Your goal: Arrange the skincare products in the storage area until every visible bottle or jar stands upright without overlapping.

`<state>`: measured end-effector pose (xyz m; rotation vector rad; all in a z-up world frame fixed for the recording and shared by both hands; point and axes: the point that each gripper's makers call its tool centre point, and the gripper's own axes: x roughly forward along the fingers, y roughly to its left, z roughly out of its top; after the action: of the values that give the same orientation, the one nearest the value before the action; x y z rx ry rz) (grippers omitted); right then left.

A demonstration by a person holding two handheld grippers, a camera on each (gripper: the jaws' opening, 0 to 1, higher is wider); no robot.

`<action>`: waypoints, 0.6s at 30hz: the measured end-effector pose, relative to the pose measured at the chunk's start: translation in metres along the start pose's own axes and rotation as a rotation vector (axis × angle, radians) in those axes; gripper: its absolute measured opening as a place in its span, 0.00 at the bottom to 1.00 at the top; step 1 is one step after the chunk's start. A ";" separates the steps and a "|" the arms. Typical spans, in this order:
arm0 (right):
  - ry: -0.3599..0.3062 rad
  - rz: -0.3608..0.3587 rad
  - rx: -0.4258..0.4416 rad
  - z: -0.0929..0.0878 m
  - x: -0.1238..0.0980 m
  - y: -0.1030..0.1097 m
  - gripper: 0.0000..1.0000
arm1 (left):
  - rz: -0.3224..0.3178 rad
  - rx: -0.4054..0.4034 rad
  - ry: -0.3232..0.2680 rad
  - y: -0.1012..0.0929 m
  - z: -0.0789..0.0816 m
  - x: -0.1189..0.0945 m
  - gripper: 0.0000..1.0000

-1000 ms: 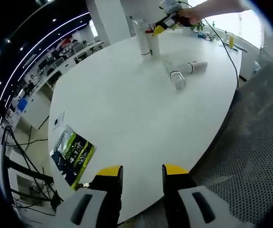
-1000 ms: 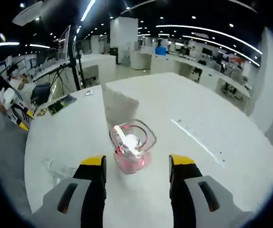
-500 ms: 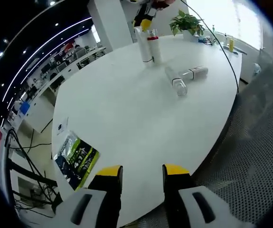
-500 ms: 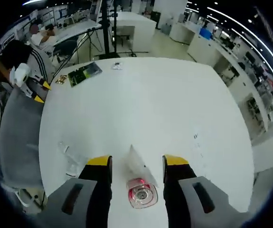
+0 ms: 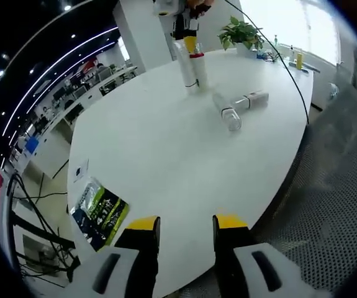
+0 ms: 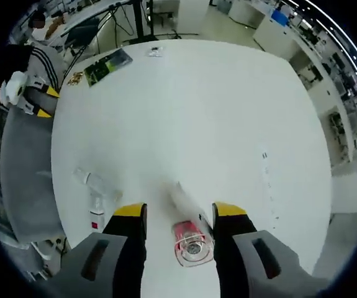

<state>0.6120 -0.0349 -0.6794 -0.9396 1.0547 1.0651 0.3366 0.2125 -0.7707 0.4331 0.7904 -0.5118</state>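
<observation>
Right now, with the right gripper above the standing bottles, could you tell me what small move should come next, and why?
Probably lift the right gripper and swing it toward the two bottles lying on their sides. Its jaws stand open around the red-capped bottle, which is upright beside the tall white bottle, while the two fallen ones remain to be stood up.

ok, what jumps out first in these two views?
In the left gripper view, two clear bottles lie toppled on the white table, beside two upright ones at the far end. In the right gripper view, the right hand-held gripper hangs open straight above a pink-tinted bottle.
</observation>
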 end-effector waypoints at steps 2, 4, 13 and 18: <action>0.011 -0.002 0.007 0.000 -0.001 0.000 0.39 | -0.001 0.003 -0.004 -0.001 0.001 0.001 0.35; 0.023 -0.005 0.012 0.000 -0.002 0.000 0.39 | -0.003 0.004 -0.006 -0.001 0.001 0.001 0.35; 0.032 -0.035 0.049 -0.002 -0.008 -0.005 0.31 | 0.008 -0.002 -0.044 0.002 0.007 -0.002 0.34; 0.009 -0.039 0.073 0.004 -0.011 -0.008 0.22 | 0.000 0.005 -0.045 0.000 0.008 -0.001 0.34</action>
<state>0.6191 -0.0357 -0.6670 -0.9034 1.0718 0.9846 0.3403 0.2089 -0.7650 0.4245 0.7465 -0.5219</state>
